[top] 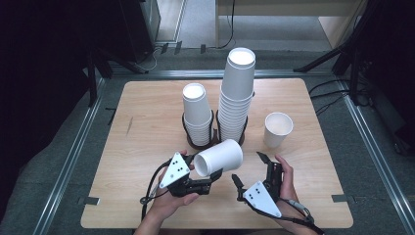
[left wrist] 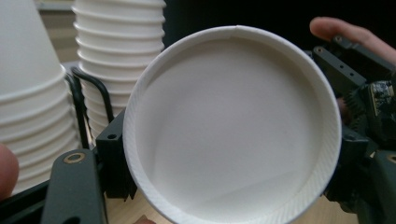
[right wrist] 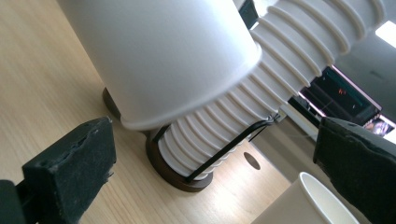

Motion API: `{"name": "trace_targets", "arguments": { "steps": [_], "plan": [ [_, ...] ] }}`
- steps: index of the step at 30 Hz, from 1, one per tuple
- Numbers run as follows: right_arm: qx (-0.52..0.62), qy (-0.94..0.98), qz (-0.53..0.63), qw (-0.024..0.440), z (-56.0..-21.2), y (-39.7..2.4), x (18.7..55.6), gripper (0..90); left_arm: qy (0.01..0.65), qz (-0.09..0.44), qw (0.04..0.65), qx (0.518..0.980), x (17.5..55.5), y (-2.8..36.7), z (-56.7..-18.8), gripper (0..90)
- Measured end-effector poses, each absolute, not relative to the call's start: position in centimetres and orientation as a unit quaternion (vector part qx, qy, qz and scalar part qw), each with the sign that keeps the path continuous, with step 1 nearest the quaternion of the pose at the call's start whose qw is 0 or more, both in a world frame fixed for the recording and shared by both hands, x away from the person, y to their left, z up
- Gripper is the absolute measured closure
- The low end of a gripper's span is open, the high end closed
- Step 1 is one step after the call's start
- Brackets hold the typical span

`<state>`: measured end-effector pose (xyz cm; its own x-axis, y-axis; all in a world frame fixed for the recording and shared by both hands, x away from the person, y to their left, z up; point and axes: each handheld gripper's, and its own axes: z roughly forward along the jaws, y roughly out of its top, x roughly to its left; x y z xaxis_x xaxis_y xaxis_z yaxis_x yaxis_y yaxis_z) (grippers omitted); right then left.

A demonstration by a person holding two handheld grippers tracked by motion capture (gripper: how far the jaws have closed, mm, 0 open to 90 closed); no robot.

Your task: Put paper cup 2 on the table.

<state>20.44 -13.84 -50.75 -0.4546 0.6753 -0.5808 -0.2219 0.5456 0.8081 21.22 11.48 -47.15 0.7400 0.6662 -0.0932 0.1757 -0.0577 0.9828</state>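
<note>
A white paper cup (top: pixel 219 157) lies on its side above the table's front middle, with my left gripper (top: pixel 205 174) shut on its base end. In the left gripper view the cup's round end (left wrist: pixel 233 126) faces the camera, and the black jaws press on it from both sides. Just right of the cup, my right gripper (top: pixel 248 167) stands open with nothing between its pads. In the right gripper view the held cup (right wrist: pixel 163 56) hangs ahead of the wide-apart fingers (right wrist: pixel 74 163).
Behind the held cup a short cup stack (top: pixel 197 115) and a tall cup stack (top: pixel 236 93) stand in dark wire holders. A single upright cup (top: pixel 277 129) stands to their right. The wooden table (top: pixel 147 122) has bare room at the left and along the front.
</note>
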Motion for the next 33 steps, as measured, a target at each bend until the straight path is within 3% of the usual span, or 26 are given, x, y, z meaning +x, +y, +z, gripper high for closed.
{"name": "trace_targets", "arguments": {
  "steps": [9, 13, 33],
  "plan": [
    [0.268, 0.683, 0.537, 0.416, -48.5, -13.7, 20.0, 0.0, 0.303, 0.226, 0.648, 0.661, 21.1, 12.4, -46.7, 23.8],
    [0.313, 0.658, 0.583, 0.359, -47.7, -13.3, 19.7, 0.0, 0.291, 0.232, 0.674, 0.638, 20.9, 12.4, -46.6, 23.7],
    [0.513, 0.521, 0.671, 0.123, -46.1, -11.9, 19.5, 0.0, 0.283, 0.278, 0.688, 0.608, 20.8, 11.8, -47.1, 23.3]
  ]
}}
